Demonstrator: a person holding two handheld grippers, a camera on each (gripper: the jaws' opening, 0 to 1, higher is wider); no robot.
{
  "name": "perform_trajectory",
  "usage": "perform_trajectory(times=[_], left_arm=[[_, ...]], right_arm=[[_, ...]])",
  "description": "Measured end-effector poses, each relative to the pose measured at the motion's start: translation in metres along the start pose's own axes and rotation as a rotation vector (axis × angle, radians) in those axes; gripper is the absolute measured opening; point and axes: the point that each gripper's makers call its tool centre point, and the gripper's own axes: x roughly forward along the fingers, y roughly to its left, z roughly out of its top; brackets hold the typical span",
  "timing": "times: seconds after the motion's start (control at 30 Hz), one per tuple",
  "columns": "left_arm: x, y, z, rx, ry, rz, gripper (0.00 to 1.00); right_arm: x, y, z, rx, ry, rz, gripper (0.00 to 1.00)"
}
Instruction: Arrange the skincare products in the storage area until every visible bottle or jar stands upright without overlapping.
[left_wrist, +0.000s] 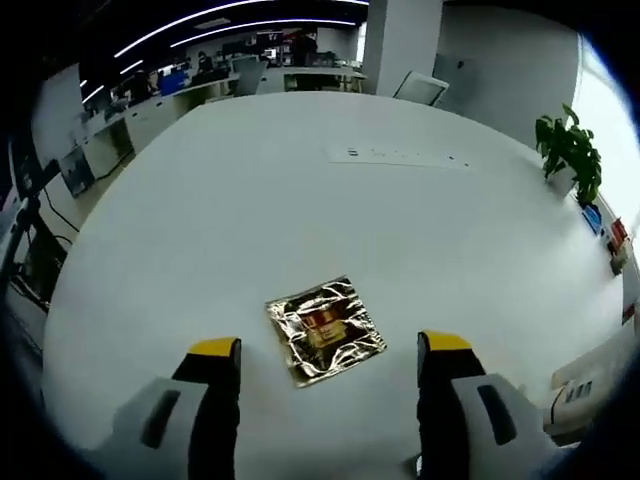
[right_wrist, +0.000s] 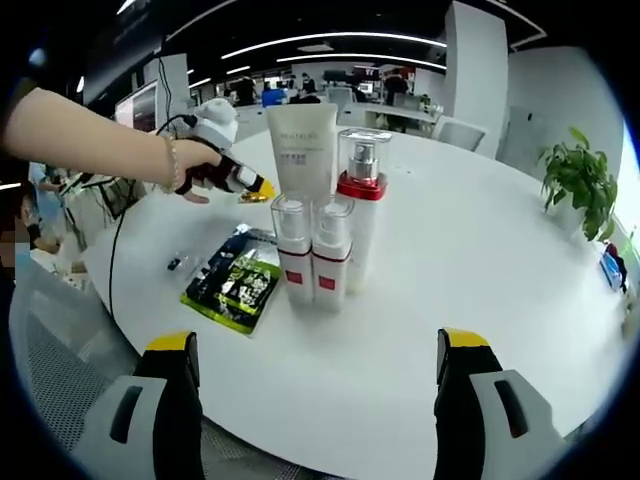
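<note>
open office: white table (left_wrist: 300, 200), ceiling light strips (right_wrist: 330, 40), perhaps desks behind.

Crinkled shiny foil packet (left_wrist: 326, 331) on smooth matt white table (left_wrist: 300, 180). Glossy white plastic pump bottles (right_wrist: 312, 252), clear caps; matt white tube (right_wrist: 301, 148); glossy green-black sachet (right_wrist: 233, 284).
</note>
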Motion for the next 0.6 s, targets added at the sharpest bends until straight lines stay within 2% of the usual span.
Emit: perform_trajectory(times=[0.23,0.37,0.5,0.6], left_arm=[[-0.012,0.000,-0.005,-0.007,0.003,0.018,0.64],[-0.018,0.001,-0.011,0.059,0.022,0.039,0.54],[-0.018,0.002,-0.007,0.065,0.007,0.032,0.54],[-0.013,0.004,-0.003,0.086,0.003,0.023,0.44]], right_arm=[[0.000,0.000,0.000,0.004,0.001,-0.001,0.98],[0.000,0.000,0.000,0.003,0.001,-0.002,0.98],[0.000,0.000,0.000,0.005,0.001,-0.004,0.98],[0.000,-0.001,0.000,0.003,0.005,-0.004,0.97]])
